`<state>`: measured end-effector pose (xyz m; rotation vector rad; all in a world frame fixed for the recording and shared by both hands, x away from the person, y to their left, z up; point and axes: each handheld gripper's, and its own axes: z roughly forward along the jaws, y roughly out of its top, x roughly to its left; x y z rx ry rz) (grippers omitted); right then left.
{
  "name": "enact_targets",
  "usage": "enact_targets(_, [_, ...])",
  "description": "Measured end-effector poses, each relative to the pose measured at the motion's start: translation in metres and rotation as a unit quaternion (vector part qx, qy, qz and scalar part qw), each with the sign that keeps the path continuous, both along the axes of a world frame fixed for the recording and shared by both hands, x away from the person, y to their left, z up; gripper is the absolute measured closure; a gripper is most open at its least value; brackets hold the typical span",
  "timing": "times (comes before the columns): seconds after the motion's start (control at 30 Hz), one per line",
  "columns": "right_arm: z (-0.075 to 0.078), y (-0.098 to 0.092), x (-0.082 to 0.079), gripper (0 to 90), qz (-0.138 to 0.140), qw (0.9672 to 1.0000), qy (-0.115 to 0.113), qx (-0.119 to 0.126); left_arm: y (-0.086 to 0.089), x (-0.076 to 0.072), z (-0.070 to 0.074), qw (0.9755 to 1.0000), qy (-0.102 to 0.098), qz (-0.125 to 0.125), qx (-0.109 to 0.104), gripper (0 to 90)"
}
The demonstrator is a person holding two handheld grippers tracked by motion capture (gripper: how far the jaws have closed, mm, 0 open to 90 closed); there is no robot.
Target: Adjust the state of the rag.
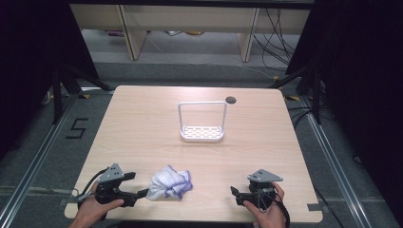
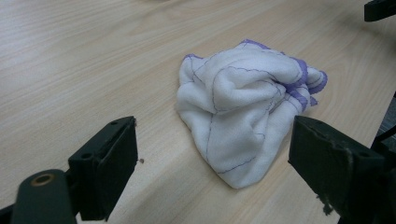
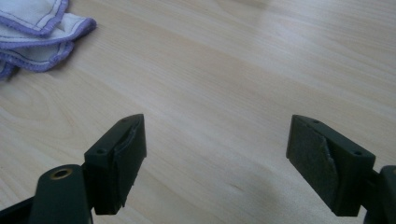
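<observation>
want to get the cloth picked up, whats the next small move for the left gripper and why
Probably ease the left gripper forward and down until its open jaws straddle the crumpled cloth, then close. The cloth lies on the table just ahead of the jaws, with nothing between them. The right gripper sits open, well to the side of the cloth.

A crumpled white cloth with purple stitched edging [image 1: 170, 184] lies bunched in a loose heap on the pale wooden table [image 1: 142, 123], near the table's front edge and a little left of its middle. Its folds pile up into a rounded mound, with thin dark thread lines crossing the white fabric and the purple hem curling along the side away from the left gripper view's camera [image 2: 243, 105]. In the right gripper view its layered, purple-edged corners [image 3: 35, 32] rest flat on the wood.
</observation>
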<state>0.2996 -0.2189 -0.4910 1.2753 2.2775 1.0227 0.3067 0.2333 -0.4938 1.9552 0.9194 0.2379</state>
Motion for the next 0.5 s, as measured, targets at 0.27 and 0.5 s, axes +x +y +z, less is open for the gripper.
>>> enact_targets(0.27, [-0.001, 0.002, 0.001, 20.6, 0.002, 0.9999, 0.009, 0.008, 0.002, 0.001, 0.003, 1.0000, 0.004, 0.000, -0.003, 15.1])
enact_targets(0.5, [0.000, 0.000, 0.001, 21.2, -0.006, 1.0000, -0.004, -0.006, -0.013, 0.002, 0.013, 0.9994, -0.008, -0.025, -0.023, 21.1])
